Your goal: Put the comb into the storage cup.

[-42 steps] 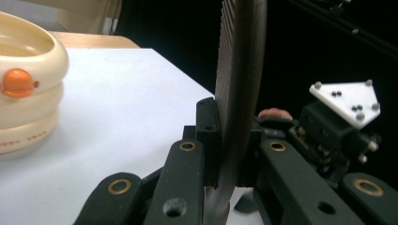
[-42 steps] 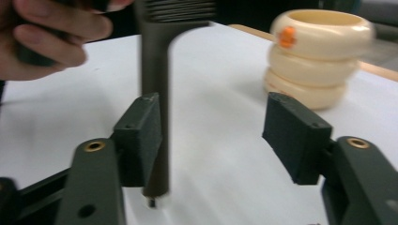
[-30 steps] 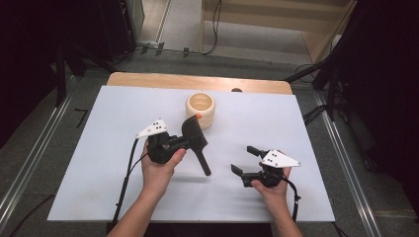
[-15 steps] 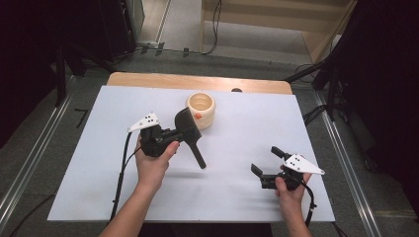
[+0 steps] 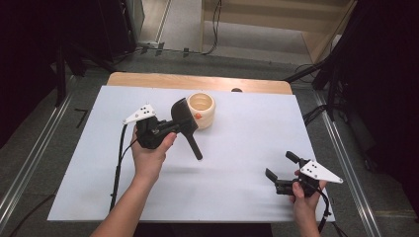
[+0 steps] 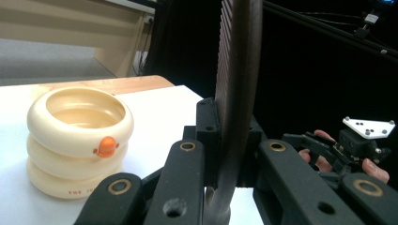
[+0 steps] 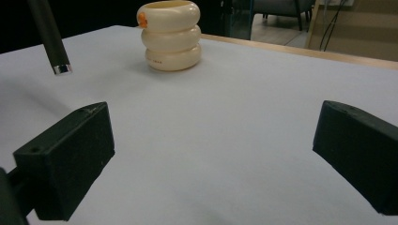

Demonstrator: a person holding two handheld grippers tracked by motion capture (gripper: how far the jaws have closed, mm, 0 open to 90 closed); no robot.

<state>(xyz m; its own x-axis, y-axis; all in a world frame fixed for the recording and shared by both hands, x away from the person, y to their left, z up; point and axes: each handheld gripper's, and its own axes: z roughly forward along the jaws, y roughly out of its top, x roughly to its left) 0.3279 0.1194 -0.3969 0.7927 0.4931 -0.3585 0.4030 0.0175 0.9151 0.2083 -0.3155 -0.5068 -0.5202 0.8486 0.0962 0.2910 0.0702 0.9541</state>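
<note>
I'm holding the black spatula [image 5: 186, 123] in the left claw [image 5: 170, 129], jaws clamped on its flat head, handle hanging down toward the table [image 5: 237, 148] without touching it. The head is sitting just beside the cream ringed cup [image 5: 201, 109], near its rim but not in it. The right claw [image 5: 279, 178] is hovering near the table's front right corner, jaws apart, empty. Pickup looks done; I'm judging that getting the spatula into the cup is what's left.
</note>
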